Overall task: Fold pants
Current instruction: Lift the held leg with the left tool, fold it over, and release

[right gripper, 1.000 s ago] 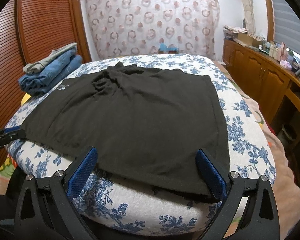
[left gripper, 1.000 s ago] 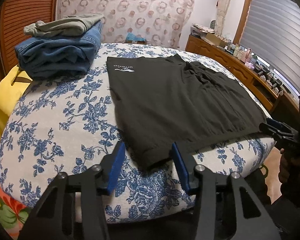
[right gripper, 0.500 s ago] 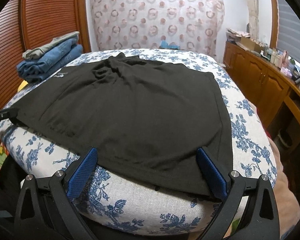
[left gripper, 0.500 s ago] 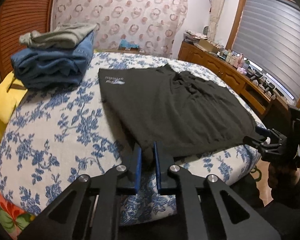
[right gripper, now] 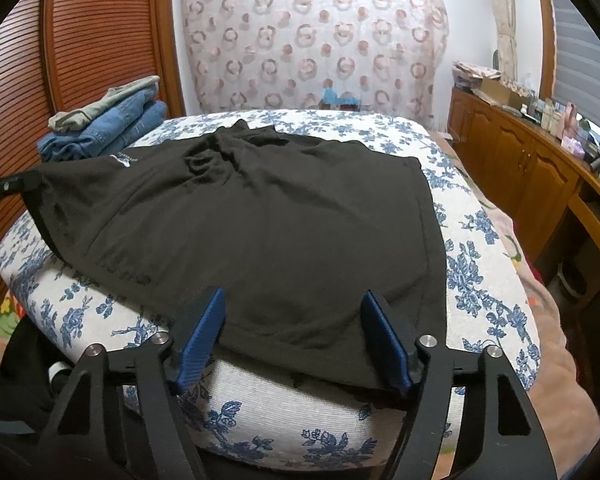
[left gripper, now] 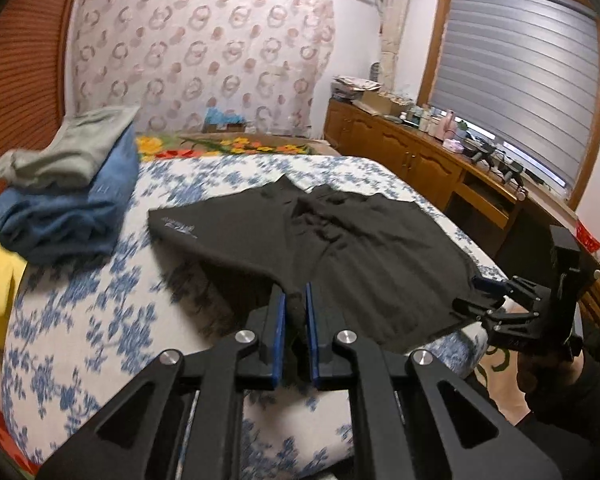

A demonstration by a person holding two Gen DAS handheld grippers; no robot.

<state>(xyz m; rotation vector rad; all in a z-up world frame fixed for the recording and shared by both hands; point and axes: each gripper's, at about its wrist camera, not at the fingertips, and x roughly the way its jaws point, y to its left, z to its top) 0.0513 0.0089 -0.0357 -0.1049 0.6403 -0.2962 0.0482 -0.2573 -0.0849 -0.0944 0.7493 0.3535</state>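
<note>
Two grippers work the near edge of the black pants [right gripper: 268, 224], which lie spread across the blue-flowered bed [right gripper: 484, 264], waist end toward the far curtain and hems at the near rim. The left gripper [left gripper: 296, 314] has its blue pads pinched tight on a bunched near-left corner of the fabric, and that corner is raised off the bedspread, with shadow showing beneath it. The right gripper [right gripper: 296, 336] has its fingers spread wide, straddling the near-right hem without clamping it (the cloth passes between the pads, apart from both).

The step in hand looks like securing both near corners before carrying them over. To do it well, the right fingers should slide a little further onto the hem so that both layers sit between the pads, then squeeze. Lifting one side alone risks dragging the garment left and skewing the crease, so the raised corner is better held level until the other grip is made. Both corners should then travel together toward the far waistband. The stacked jeans [left gripper: 64, 216] at the far left lie well apart.
</note>
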